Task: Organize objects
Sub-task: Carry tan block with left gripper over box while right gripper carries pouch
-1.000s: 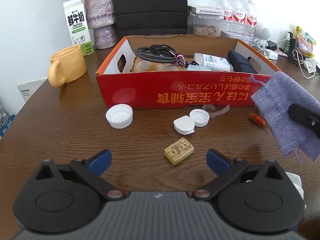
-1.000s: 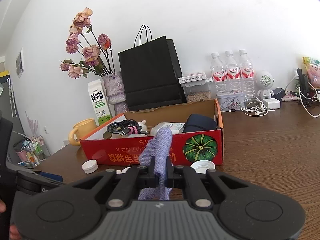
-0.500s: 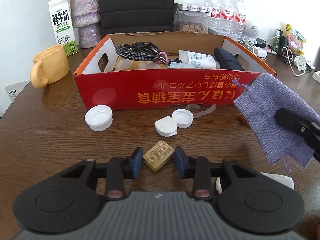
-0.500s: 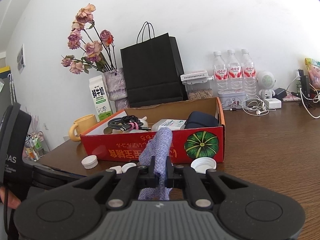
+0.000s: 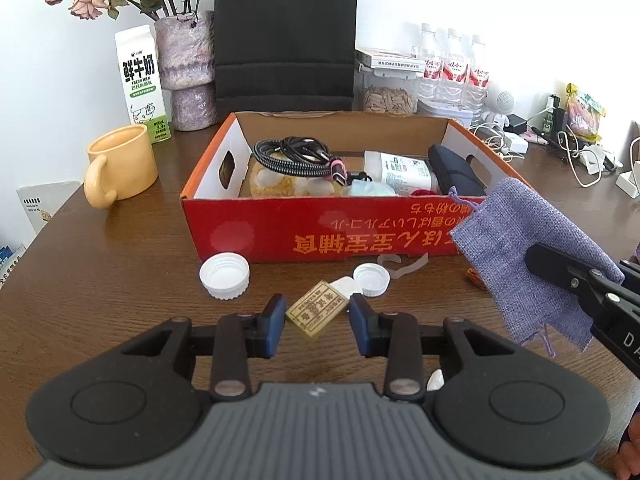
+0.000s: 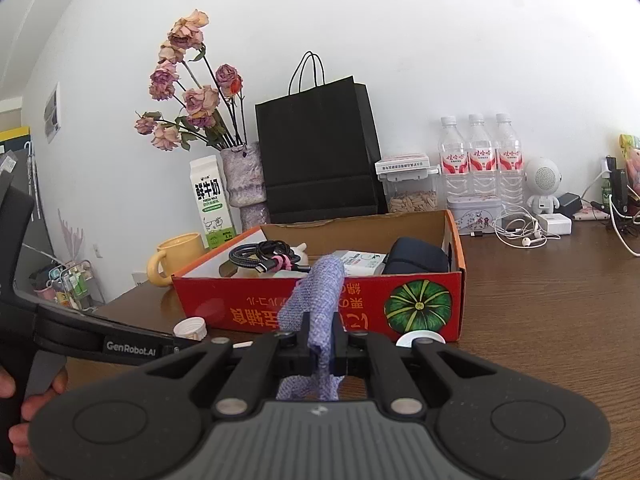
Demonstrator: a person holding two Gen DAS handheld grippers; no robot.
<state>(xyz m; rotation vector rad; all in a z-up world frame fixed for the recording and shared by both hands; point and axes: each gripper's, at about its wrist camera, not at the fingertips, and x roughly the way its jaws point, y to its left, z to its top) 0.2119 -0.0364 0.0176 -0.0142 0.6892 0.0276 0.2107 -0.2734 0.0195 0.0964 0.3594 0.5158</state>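
- Tabletop (image 5: pixel 100 264) of dark wood carries a red cardboard box (image 5: pixel 320 228) with orange print on its front wall.
- Inside the box lie a coiled braided cable (image 5: pixel 294 156), a white bottle (image 5: pixel 400 168) on its side and a dark case (image 5: pixel 452 170).
- The left claw (image 5: pixel 316 320) is partly closed around a small tan block (image 5: pixel 316 312); its blue pads (image 5: pixel 274 322) sit just beside the block's corners, and contact cannot be judged.
- The block appears lifted in front of the box, tilted, with its printed label facing up.
- Beyond it lie a large white cap (image 5: pixel 224 276), a smaller white cap (image 5: pixel 372 278) and a white lid piece touching that cap.
- The right claw (image 6: pixel 320 346) is clamped tight on a purple woven pouch (image 6: pixel 316 304), which stands up between the fingers and hangs below them.
- In the left wrist view the pouch (image 5: pixel 532 256) is held to the right of the box's front corner.
- A yellow mug (image 5: pixel 120 164) and a milk carton (image 5: pixel 140 84) stand left of the box.
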